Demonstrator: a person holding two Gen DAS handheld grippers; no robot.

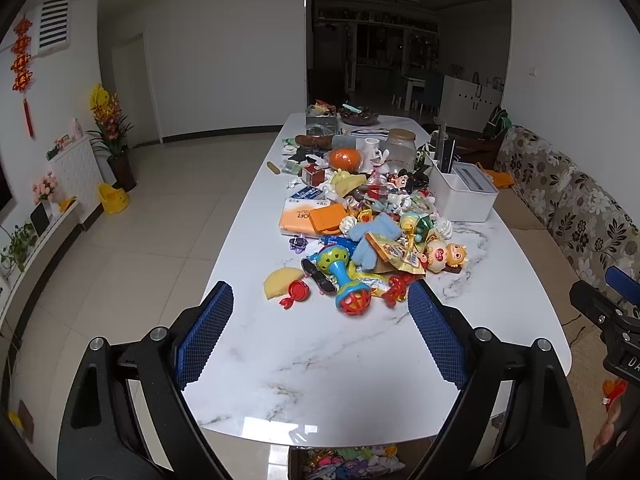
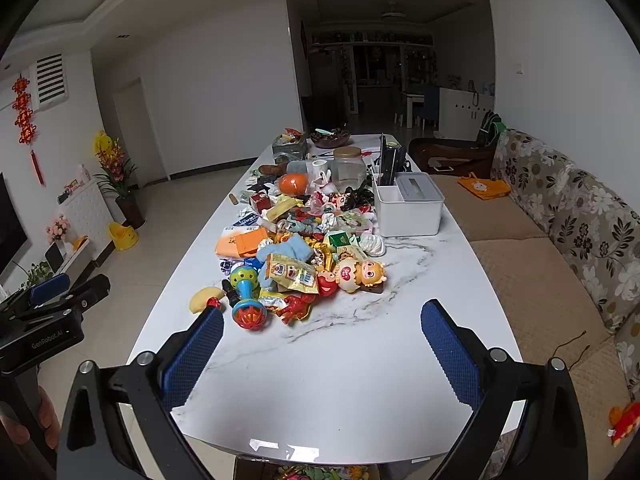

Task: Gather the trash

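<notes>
A heap of toys, wrappers and crumpled paper covers the middle of a white marble table point(image 1: 320, 360) point(image 2: 340, 380). A yellow snack wrapper point(image 1: 400, 254) point(image 2: 290, 274) lies on the near side of the heap, with crumpled white paper point(image 1: 444, 228) point(image 2: 372, 244) further back. My left gripper point(image 1: 320, 334) is open above the bare near end of the table, short of a blue rattle point(image 1: 344, 284). My right gripper point(image 2: 324, 354) is open too, over bare table to the right of the rattle point(image 2: 246, 300). Neither holds anything.
A white storage box point(image 1: 464, 196) point(image 2: 408, 208) stands at the heap's right. A jar point(image 1: 400, 146), an orange ball point(image 1: 345, 159) and bowls sit farther back. A floral sofa point(image 2: 560, 240) runs along the right. A cardboard box of toys point(image 1: 352, 462) sits below the table's near edge.
</notes>
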